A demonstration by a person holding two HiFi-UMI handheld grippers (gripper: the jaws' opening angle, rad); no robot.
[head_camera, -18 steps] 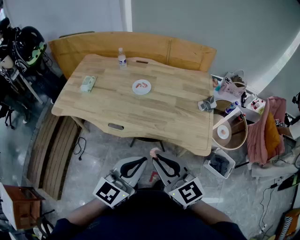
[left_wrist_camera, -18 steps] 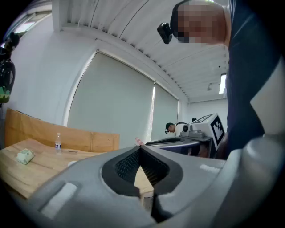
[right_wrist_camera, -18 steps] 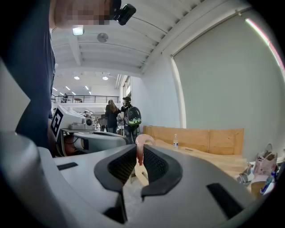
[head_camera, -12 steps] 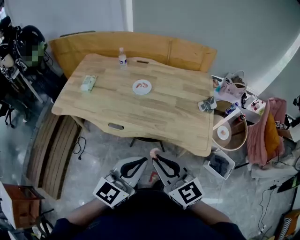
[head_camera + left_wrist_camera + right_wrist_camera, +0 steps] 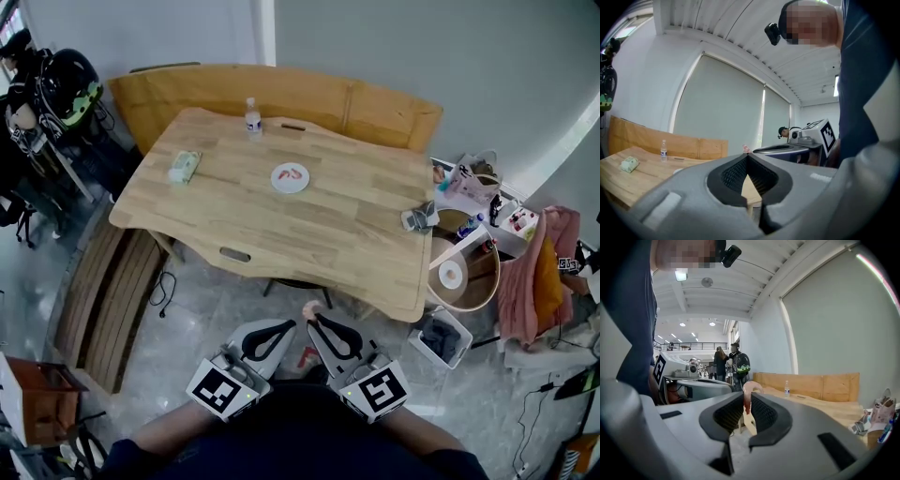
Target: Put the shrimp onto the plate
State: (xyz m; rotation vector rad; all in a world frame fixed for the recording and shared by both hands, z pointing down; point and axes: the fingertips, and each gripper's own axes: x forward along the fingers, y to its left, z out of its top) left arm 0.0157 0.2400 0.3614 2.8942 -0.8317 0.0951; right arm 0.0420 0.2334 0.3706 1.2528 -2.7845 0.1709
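Observation:
A pink shrimp [image 5: 310, 308] [image 5: 749, 392] is pinched between the jaws of my right gripper [image 5: 316, 320] [image 5: 747, 398], held low in front of the person, short of the table's near edge. My left gripper [image 5: 292, 324] [image 5: 746, 158] sits beside it, shut with nothing between its jaws. A small white plate [image 5: 290, 178] lies on the wooden table [image 5: 234, 216] past its middle, far from both grippers. On it lies another pink shrimp [image 5: 294, 174].
On the table stand a water bottle [image 5: 252, 118] at the far edge, a green packet [image 5: 183, 167] at the left and a small grey device [image 5: 417, 217] at the right edge. A wooden bench [image 5: 281, 94] runs behind. Bins and bags [image 5: 459, 272] crowd the floor at right.
The head view has shifted slightly, so the table sits a little lower and to the right. Both grippers hold their pose with the shrimp still pinched.

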